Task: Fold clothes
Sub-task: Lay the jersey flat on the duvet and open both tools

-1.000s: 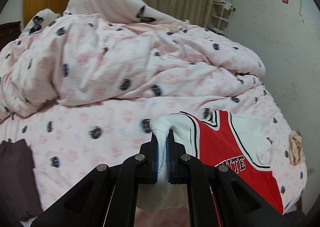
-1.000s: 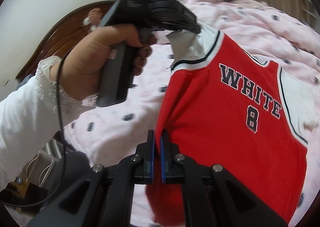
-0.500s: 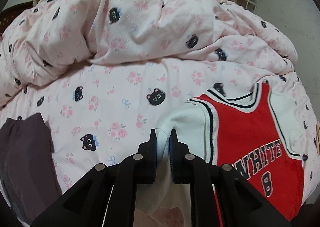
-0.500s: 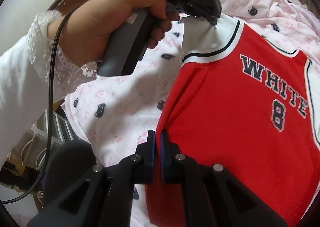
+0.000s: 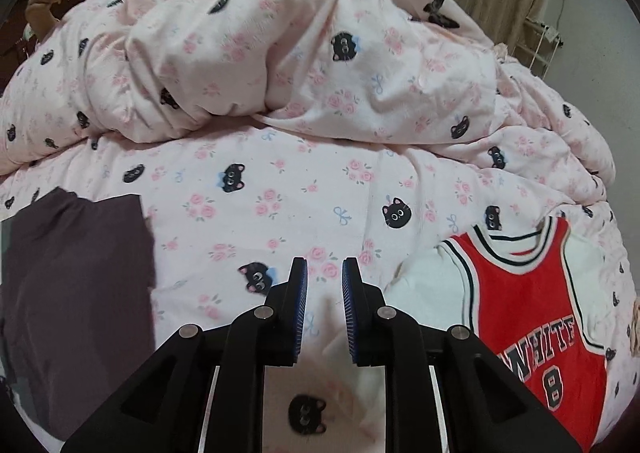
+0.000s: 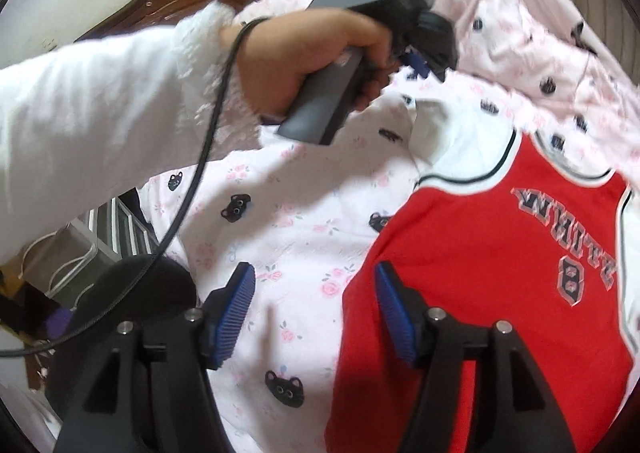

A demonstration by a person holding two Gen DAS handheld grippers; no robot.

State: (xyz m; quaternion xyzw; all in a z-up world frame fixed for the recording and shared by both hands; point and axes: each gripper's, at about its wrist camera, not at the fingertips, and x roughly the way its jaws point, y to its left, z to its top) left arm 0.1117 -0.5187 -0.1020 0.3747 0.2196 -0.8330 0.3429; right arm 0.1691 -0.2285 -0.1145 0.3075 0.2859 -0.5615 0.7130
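- Right wrist view: the red jersey (image 6: 480, 273) lies spread on the bed (image 6: 280, 221), printed side up, its white sleeve (image 6: 436, 133) rumpled toward the far duvet; the right gripper (image 6: 314, 311) hovers at the jersey's left edge, jaws opening and already wide, with bedsheet and the hem's margin showing between the pads and nothing pinched.
- Left wrist view: the left gripper (image 5: 324, 313) is only slightly parted and grips nothing; bare sheet shows in the narrow gap, and the jersey (image 5: 532, 305) sits just beside it toward the bed's right edge.
- Risk 1: the near sleeve is bunched, not flat; folding over it as it lies would likely lock a crease into the fold.
- Risk 2: the jersey rests close to the bed's right edge; a sideways tug could drag it off.
- Risk 3: soft bedding lies directly beneath, so a closing pad may well pinch sheet together with the garment.
- Risk 4: the dark garment (image 5: 76, 293) at the left edge is well apart and unlikely to interfere.
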